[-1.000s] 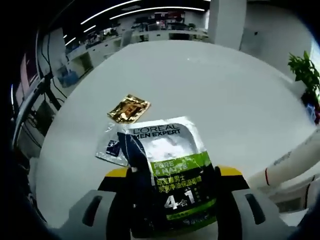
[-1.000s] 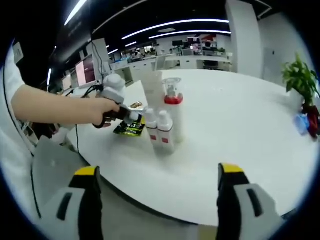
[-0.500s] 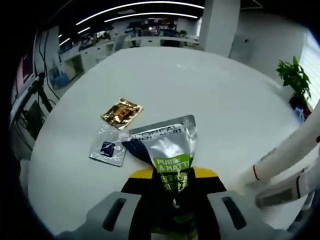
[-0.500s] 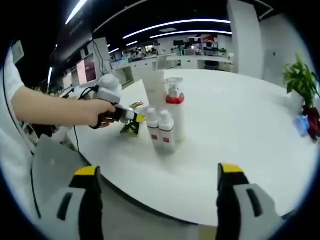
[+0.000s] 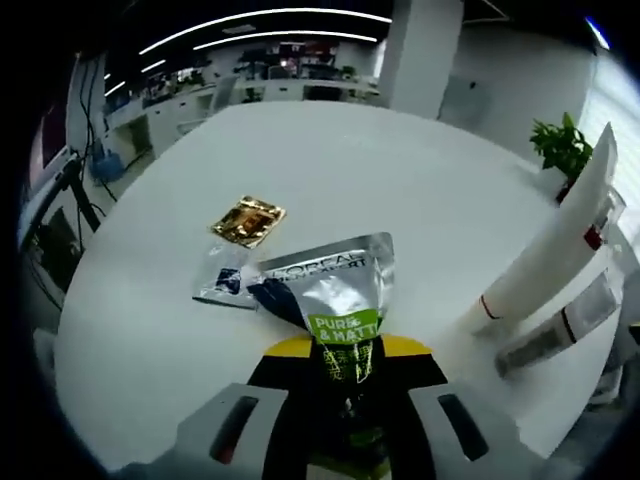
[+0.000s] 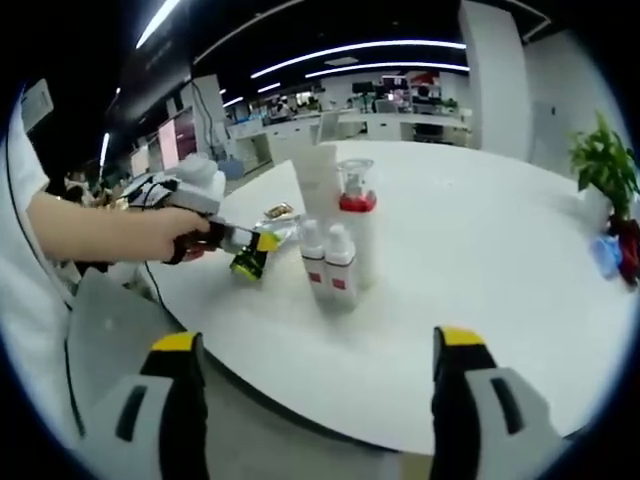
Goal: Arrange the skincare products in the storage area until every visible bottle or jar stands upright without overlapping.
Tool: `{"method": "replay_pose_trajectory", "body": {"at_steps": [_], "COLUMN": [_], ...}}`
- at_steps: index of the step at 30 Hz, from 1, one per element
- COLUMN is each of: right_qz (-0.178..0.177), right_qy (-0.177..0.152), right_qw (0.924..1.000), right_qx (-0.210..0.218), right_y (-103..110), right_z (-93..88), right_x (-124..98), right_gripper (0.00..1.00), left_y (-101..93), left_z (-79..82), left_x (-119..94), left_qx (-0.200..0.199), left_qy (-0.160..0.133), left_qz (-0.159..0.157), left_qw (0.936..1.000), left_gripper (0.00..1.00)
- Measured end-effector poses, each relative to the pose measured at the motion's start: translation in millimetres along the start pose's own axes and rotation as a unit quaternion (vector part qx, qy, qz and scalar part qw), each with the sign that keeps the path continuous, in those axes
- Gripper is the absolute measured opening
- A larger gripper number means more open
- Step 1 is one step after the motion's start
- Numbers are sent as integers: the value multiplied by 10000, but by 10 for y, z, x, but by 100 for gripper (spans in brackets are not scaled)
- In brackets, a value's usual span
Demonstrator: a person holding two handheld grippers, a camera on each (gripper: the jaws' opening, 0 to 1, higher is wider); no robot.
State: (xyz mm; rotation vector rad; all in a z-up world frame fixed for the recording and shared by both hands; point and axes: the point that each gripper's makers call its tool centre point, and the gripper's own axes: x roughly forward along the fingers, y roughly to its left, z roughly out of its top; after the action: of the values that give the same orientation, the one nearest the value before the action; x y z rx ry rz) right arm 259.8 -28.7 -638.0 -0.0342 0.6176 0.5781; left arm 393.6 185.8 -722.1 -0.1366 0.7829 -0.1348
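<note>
round white table (image 5: 330, 160) with gold sachet (image 5: 248, 219), silver sachet (image 5: 224, 284), upright bottles (image 6: 331, 262) and tube (image 6: 318, 182)

The sachet (image 5: 335, 300) is silver with a bright green band carrying white lettering and a dark navy patch; beside it lie a gold sachet (image 5: 248, 219) and a silver sachet (image 5: 225, 279) with a navy square. The bench (image 5: 330, 170) is plain white. The two small bottles (image 6: 330, 262) are white with red labels, the pump bottle (image 6: 357, 225) has a red collar under a clear cap, and the tube (image 6: 318, 185) is white.

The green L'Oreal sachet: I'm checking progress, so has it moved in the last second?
Yes. The left gripper has lifted the green sachet off the table, away from the silver sachet it overlapped.
</note>
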Motion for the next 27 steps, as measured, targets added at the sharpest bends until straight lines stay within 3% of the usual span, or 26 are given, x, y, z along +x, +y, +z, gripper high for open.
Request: {"method": "replay_pose_trajectory", "body": {"at_steps": [13,20,23,25,27], "right_qz": [256,412,501,707,841], "right_qy": [-125,-291,-347,-506,-588], "right_qw": [9996,9986,9980,9957,9938], "right_qx": [47,127,182,322,418], "right_y": [160,239,285,383,439], "right_z": [86,186,220,292,333], "right_x": [55,75,81,95,96], "right_gripper": [92,87,84,78,72], "left_y": [-134,-350,-414,-546,-601], "left_z": [-29,23,48,65,58], "left_x": [-414,-726,-841,-1014,-1069], "left_qx": [246,395,643,1071,1212], "left_qy": [-223,-402,-513,-683,-709], "left_qz": [-378,-808,-903,-1141,-1258], "left_qw": [9987,9951,9925,9853,9821], "left_gripper": [18,18,18,18,18]}}
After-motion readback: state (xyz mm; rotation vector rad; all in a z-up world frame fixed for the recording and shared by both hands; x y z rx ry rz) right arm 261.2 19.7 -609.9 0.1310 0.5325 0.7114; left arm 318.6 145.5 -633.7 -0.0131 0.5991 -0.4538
